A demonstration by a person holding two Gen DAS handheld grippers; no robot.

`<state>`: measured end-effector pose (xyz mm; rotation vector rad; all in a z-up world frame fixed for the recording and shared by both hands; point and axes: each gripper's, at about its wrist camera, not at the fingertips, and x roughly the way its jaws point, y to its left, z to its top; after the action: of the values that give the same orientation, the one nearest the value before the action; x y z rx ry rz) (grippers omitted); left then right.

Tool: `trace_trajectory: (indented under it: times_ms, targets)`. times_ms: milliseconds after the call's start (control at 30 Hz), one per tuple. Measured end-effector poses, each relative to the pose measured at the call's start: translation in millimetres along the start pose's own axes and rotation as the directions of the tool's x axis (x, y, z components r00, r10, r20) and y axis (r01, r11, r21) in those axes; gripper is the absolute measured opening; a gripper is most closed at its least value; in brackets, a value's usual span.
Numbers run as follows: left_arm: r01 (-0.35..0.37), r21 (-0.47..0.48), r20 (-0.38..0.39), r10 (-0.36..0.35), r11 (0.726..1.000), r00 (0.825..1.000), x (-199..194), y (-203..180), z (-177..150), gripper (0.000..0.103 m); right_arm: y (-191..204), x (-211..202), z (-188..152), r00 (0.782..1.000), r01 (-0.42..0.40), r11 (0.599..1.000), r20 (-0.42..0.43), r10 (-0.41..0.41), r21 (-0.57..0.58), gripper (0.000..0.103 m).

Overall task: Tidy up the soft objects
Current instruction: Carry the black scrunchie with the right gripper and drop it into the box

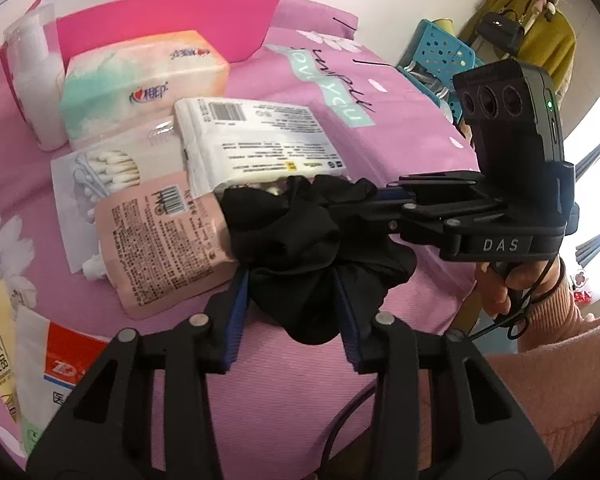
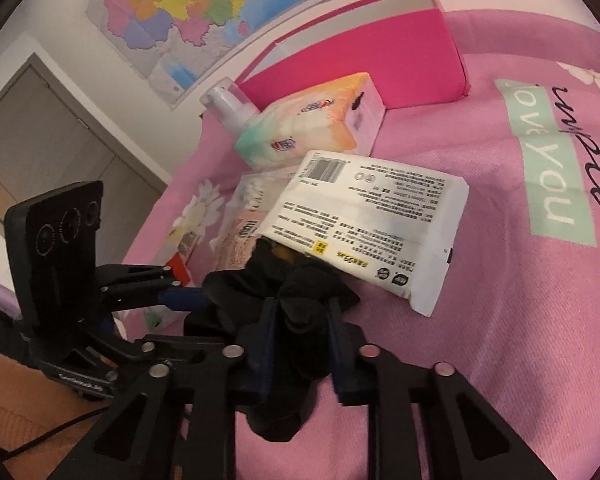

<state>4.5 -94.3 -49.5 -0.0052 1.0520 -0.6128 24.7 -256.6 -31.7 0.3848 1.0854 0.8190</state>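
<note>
Black scrunchie [image 1: 300, 248] clamped between left tongs [image 1: 292, 304] and right tongs [image 2: 300, 340].

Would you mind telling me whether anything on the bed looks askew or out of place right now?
The white wipes pack lies tilted, its near end propped on the black fabric that both the left gripper and right gripper pinch. The packets beside it overlap in a loose pile.

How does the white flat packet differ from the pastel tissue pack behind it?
The white packet is flat and thin, while the tissue pack is a thick block. The white packet is plain with black print and a barcode; the tissue pack is tinted green, orange and pink. The white packet touches the black cloth; the tissue pack lies apart from it. Both rest on the pink bedspread.
</note>
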Motion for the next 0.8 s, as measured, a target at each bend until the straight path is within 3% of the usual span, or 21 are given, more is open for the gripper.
trace_trajectory:
  times_ms: [300,467,800]
  targets:
    - [0.035,0.004,0.024,-0.035,0.999,0.999,-8.6,-1.4,-4.3,0.029,9.1,-12.4,-2.8,0.998,-0.053,0.999,0.022,0.053,-0.009,0.014]
    - [0.075,-0.020,0.047,-0.074,0.997,0.996,-19.5,4.6,-8.9,0.029,19.9,-22.1,-2.0,0.993,-0.109,0.994,0.044,0.110,-0.025,0.013]
    - [0.088,-0.003,0.118,-0.087,0.996,0.989,-44.0,-1.5,4.0,0.029,34.6,-41.5,13.9,0.980,-0.162,0.984,0.101,0.169,-0.069,0.013]
